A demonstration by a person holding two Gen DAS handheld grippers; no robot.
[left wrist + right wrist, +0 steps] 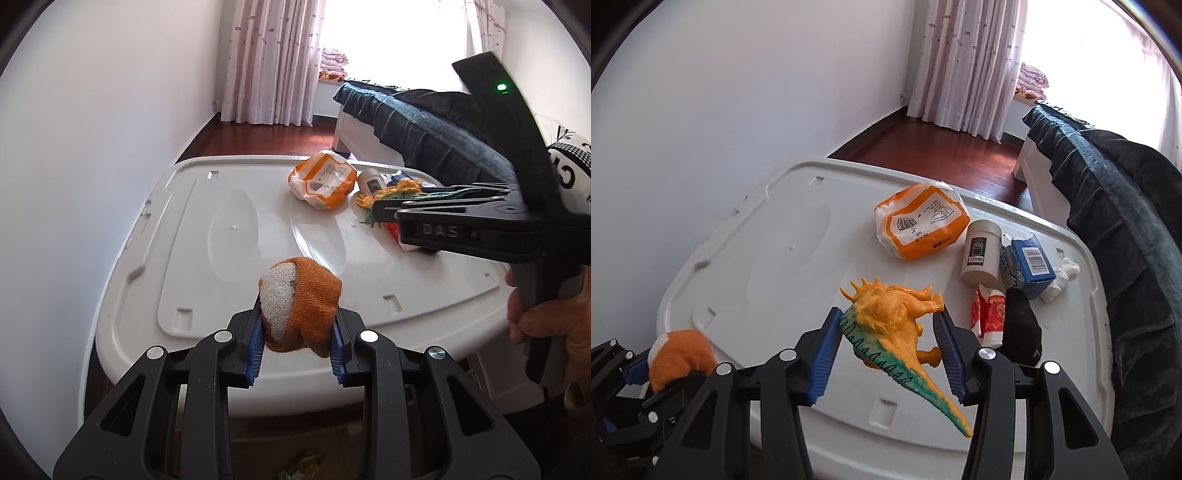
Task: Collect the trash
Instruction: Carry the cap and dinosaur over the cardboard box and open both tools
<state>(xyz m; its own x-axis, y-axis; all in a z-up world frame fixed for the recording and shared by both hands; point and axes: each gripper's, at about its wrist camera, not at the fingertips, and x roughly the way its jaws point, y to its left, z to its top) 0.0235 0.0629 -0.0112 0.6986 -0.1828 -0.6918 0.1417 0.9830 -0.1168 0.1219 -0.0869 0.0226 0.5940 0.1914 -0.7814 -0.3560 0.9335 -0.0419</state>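
Left gripper (298, 341) grips a sock (301, 308); right gripper (886, 354) fingers bracket the dinosaur (897, 325), contact unclear. Beyond the dinosaur, pack (921, 227), tube (980, 258), box (1028, 266) await collecting.

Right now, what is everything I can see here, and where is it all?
sock ball: one, orange and white, clamped in the left gripper
dinosaur: one, orange and green, between the right gripper's pads
tissue pack: one, orange and white, far side of lid
tube: one, beige, right of pack
box: one, blue, torn open, right of tube
red packet: one, red and white, near the tube
black cloth: one, beside the packet
white wad: one, right of the box
lid: one, white, under everything
left gripper: black, blue pads
right gripper: black, blue pads
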